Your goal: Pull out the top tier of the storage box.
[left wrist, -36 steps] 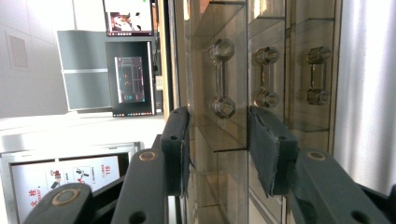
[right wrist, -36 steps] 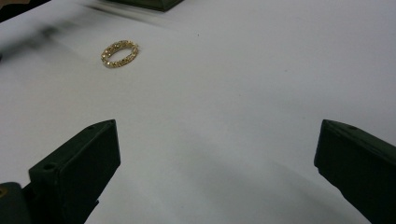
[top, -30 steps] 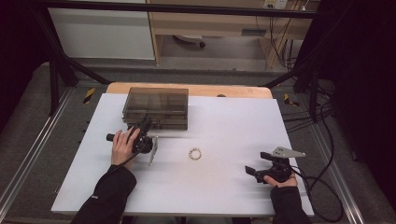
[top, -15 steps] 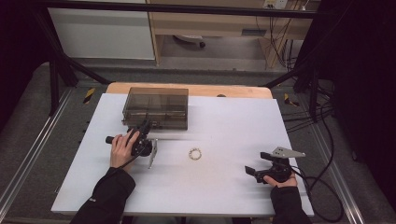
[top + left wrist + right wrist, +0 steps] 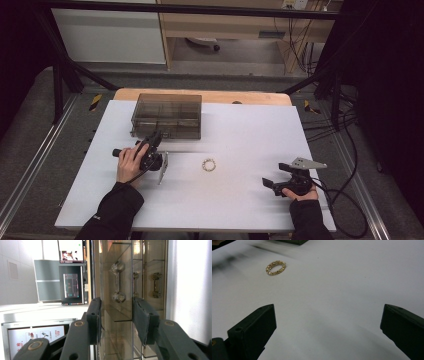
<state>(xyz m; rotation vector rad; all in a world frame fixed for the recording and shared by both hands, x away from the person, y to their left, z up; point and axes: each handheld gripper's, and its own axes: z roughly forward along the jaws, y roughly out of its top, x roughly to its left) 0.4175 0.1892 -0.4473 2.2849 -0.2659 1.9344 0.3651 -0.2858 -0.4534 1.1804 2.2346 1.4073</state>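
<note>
Box (image 5: 166,115): smoky see-through plastic, glossy, with shiny metal-looking handles (image 5: 118,281).
Ring (image 5: 275,267): gold-coloured metal, bumpy and glinting, lying near the box.
Table (image 5: 240,200): white top, smooth and matt; bare wood edge behind the box.
Left gripper (image 5: 116,315): matt black pads.

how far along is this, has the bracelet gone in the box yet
Not yet. The gold bracelet lies on the white table, apart from both grippers. In hand: the left gripper has its jaws around a drawer handle of the smoky box. The right gripper waits open. Opening, placing remain.
</note>
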